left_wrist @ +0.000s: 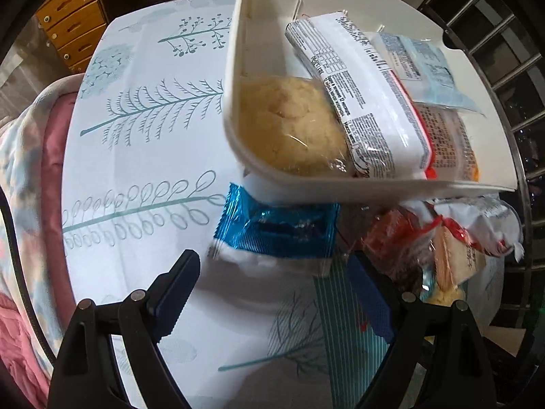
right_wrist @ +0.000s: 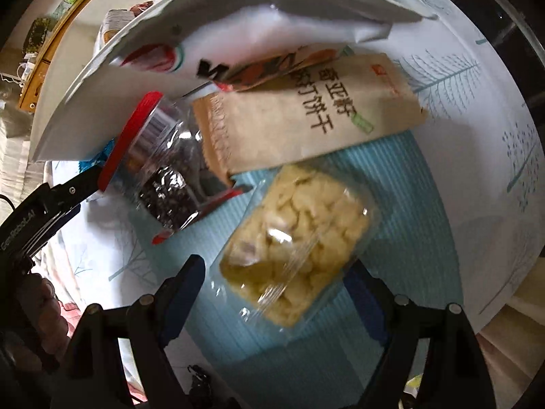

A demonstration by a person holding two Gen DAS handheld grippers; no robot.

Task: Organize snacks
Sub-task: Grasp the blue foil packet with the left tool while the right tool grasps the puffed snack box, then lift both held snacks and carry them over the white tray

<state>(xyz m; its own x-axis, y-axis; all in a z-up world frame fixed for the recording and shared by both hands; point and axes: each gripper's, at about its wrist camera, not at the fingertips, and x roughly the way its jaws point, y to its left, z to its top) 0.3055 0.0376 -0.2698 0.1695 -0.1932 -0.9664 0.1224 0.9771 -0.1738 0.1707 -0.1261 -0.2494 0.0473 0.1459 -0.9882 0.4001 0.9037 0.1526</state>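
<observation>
- My left tongs (left_wrist: 276, 293), spread and empty, hang over the blue foil snack packet (left_wrist: 276, 231) just beside the white plastic tray (left_wrist: 238, 68)
- My right tongs (right_wrist: 276, 293), spread, straddle the clear bag of pale crackers (right_wrist: 296, 242); next, pinch and lift to the tray

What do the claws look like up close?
Each claw is black, with two fingers lined in ridged dark blue pads and small round silver pins at the joints. That goes for the left claw and the right claw. Seen from the right wrist, the left claw's black side carries white lettering too small to read.
</observation>
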